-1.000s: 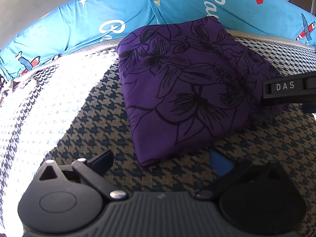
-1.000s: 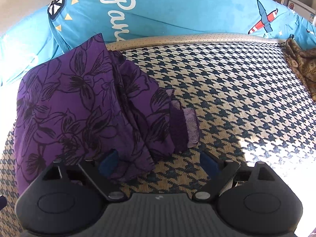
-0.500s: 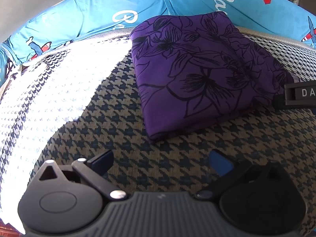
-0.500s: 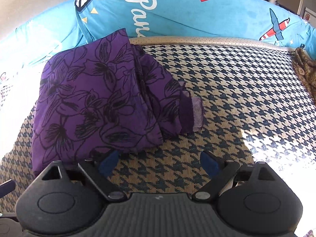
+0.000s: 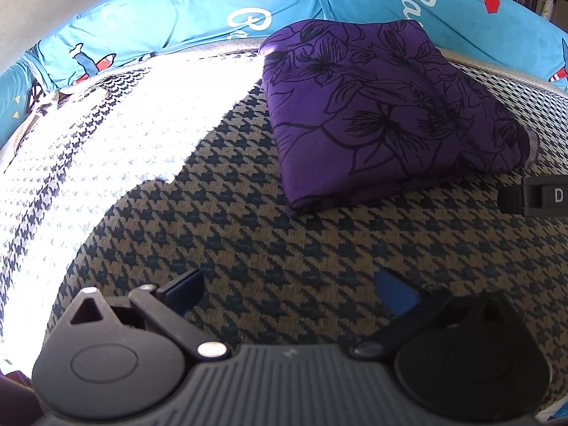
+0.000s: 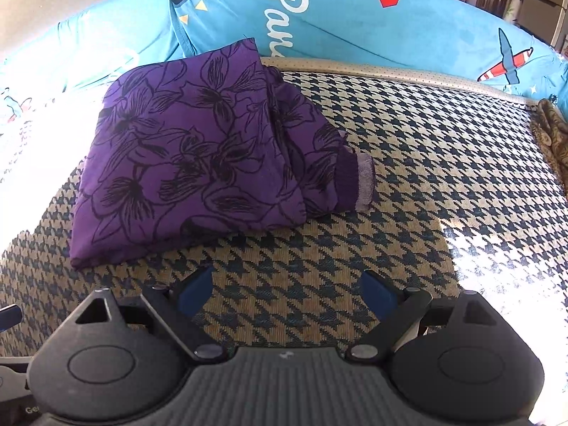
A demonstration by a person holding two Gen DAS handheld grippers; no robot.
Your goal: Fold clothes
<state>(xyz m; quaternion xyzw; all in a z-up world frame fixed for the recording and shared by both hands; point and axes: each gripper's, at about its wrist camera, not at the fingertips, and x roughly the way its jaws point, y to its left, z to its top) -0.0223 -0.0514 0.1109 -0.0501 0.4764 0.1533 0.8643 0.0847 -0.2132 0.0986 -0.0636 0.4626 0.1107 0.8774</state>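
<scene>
A purple garment with black flower outlines (image 5: 383,106) lies folded into a thick bundle on the houndstooth surface (image 5: 301,241), its far corner against the blue cushions. In the right wrist view the same garment (image 6: 198,156) shows a pale cuff (image 6: 365,184) sticking out on its right side. My left gripper (image 5: 289,289) is open, well short of the bundle, nothing between its blue pads. My right gripper (image 6: 285,289) is open too, just short of the bundle's near edge. The right gripper's body, marked "D" (image 5: 536,197), shows at the left view's right edge.
Blue printed cushions (image 6: 355,21) curve along the back of the surface. A brown patterned cloth (image 6: 552,131) lies at the far right edge. Bright sunlight washes out the surface's left part (image 5: 88,149) and its right part (image 6: 514,248).
Both grippers have pulled back from the purple garment, which now lies farther off and untouched. The right gripper's body has slid out toward the left view's right edge.
</scene>
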